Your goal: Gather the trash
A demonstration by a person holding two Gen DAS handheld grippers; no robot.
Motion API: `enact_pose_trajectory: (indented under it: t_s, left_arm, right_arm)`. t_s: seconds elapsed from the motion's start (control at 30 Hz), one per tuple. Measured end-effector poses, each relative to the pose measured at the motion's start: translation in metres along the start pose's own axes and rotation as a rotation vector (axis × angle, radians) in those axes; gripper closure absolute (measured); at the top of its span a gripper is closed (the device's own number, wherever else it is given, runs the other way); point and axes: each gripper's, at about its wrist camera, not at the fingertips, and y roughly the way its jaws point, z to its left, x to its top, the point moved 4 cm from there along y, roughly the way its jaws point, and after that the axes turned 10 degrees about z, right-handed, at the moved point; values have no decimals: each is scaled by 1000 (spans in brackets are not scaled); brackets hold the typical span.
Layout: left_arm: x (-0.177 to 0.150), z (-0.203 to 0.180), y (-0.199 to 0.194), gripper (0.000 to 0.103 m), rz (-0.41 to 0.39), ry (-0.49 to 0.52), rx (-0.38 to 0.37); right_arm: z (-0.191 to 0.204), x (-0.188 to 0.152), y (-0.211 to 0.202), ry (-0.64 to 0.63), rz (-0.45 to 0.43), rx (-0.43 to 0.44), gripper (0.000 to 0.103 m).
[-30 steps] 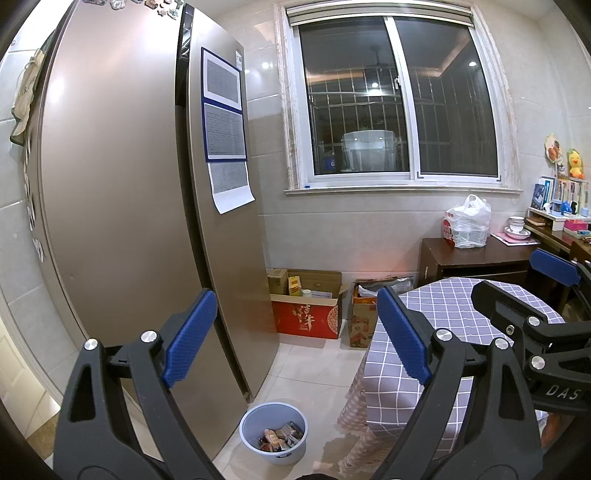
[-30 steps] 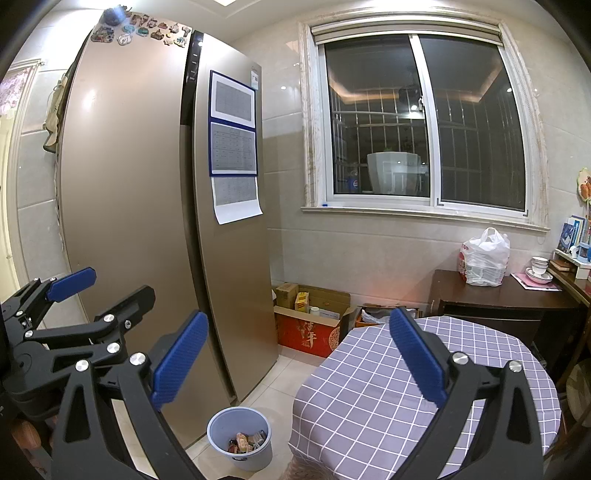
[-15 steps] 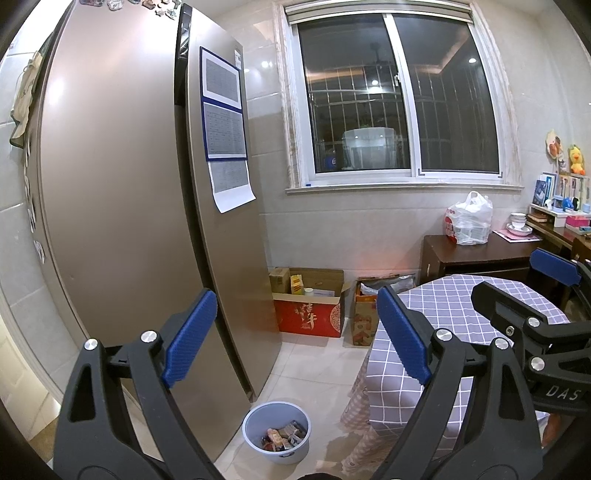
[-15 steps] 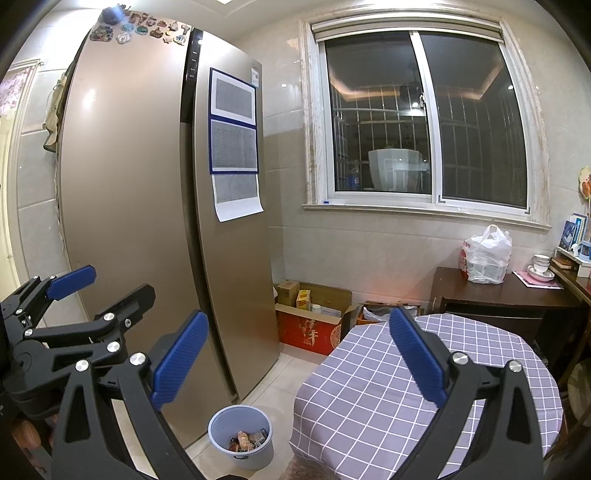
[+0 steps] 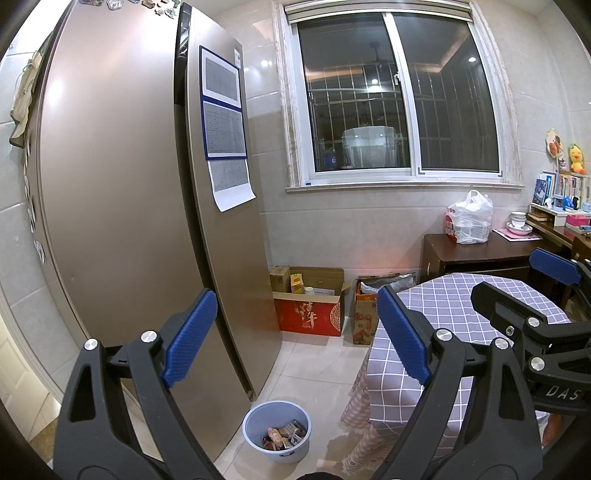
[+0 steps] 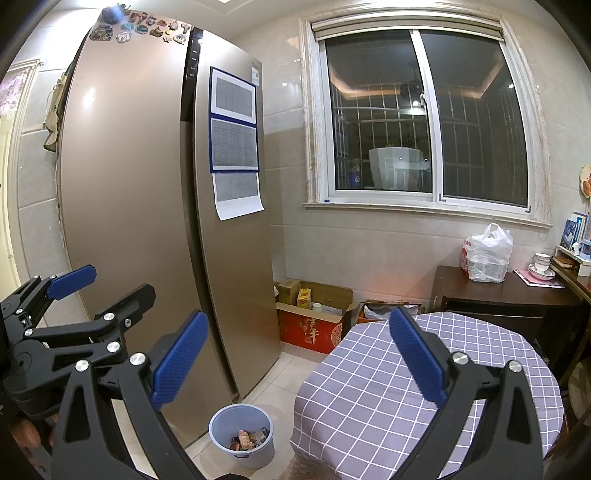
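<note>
Your right camera shows the magnets [image 6: 140,26] on top of the fridge [image 6: 147,221]; your left camera cuts most of them off but shows a toy duck [image 5: 576,158]. Your left gripper [image 5: 295,343] and right gripper [image 6: 295,362] are both wide open and hold nothing. The blue trash bin [image 5: 277,430] sits on the tile floor between the fridge and the checked table [image 6: 406,387], with what looks like wrappers inside. Everything has only slid a tiny bit since before.
</note>
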Motion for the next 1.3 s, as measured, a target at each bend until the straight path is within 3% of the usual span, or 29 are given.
enact_pose_trajectory:
  t_s: [1.3]
  left_arm:
    - [1,6,3,16,3,5,-3]
  right_arm:
    - [10,-12,8,9,14,8,6]
